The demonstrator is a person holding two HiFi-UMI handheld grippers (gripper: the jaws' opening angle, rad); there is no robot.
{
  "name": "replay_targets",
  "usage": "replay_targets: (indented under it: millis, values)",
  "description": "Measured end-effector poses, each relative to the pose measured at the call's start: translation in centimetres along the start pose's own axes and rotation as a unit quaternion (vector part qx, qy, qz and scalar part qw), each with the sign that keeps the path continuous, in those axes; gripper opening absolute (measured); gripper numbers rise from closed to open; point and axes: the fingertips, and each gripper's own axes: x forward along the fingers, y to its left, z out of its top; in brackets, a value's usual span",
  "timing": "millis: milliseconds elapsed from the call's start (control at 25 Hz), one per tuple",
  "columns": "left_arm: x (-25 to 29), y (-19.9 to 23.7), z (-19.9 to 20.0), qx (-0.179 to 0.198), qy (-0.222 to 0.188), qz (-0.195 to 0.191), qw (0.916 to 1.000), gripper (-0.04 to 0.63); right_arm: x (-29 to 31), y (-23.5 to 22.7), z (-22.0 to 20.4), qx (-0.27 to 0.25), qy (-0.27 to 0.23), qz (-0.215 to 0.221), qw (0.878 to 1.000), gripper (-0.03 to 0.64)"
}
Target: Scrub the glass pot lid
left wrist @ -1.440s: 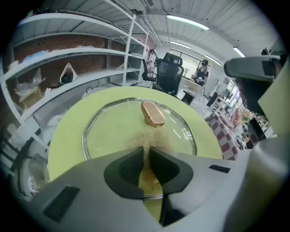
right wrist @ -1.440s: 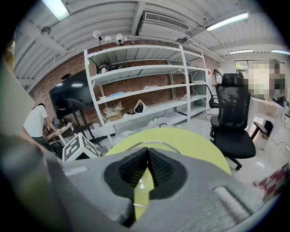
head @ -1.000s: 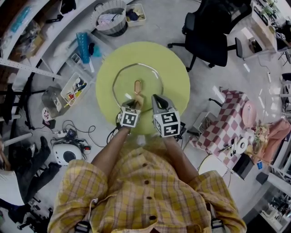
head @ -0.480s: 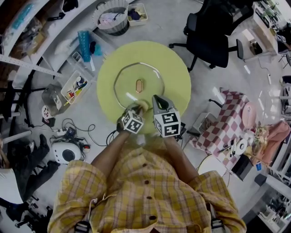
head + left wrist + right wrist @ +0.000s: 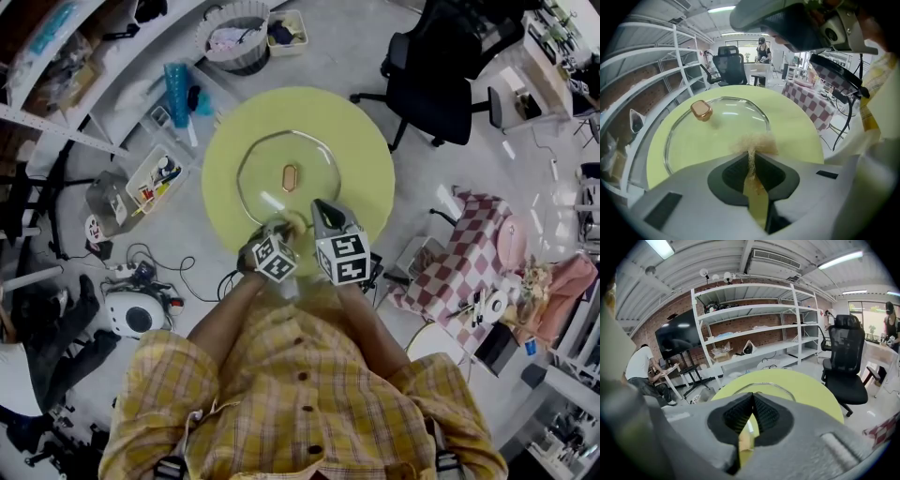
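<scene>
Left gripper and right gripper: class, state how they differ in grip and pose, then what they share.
Grip: the left gripper is shut on a tan fibrous scrubber; the right gripper is shut with nothing between its jaws.
Pose: in the head view the left gripper's marker cube sits turned at an angle, the right gripper's squarer.
Shared: both are grey and point towards the glass lid on the yellow table.

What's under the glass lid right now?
Only the yellow table shows through the glass lid. The knob and the scrubber in the left gripper hide small patches beneath.
</scene>
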Motion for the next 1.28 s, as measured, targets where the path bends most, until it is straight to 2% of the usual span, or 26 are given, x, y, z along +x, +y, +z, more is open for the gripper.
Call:
replay_targets:
  millis: [200, 360, 1120, 1280]
  values:
    - [0.0, 0.5, -0.7, -0.008, 0.002, -0.014, 0.9999, 0.043, 0.1, 0.4, -0.1, -0.006, 0.0, 0.002, 1.0, -0.003]
    - [-1.0, 2.1, -1.5, -0.031, -0.004, -0.003, 0.9995, 0.043, 0.1, 0.3, 0.0, -0.009, 0.001, 0.002, 1.0, -0.002]
    - [-2.8, 8.3, -4.1, -0.055, -0.001, 0.038, 0.9978, 0.043, 0.5, 0.5, 0.1, -0.016, 0.008, 0.001, 1.0, -0.002]
    - [-3.0, 9.3, -4.4, -0.075, -0.003, 0.054, 0.9957, 0.043, 0.4, 1.0, 0.0, -0.022, 0.01, 0.007, 1.0, -0.003]
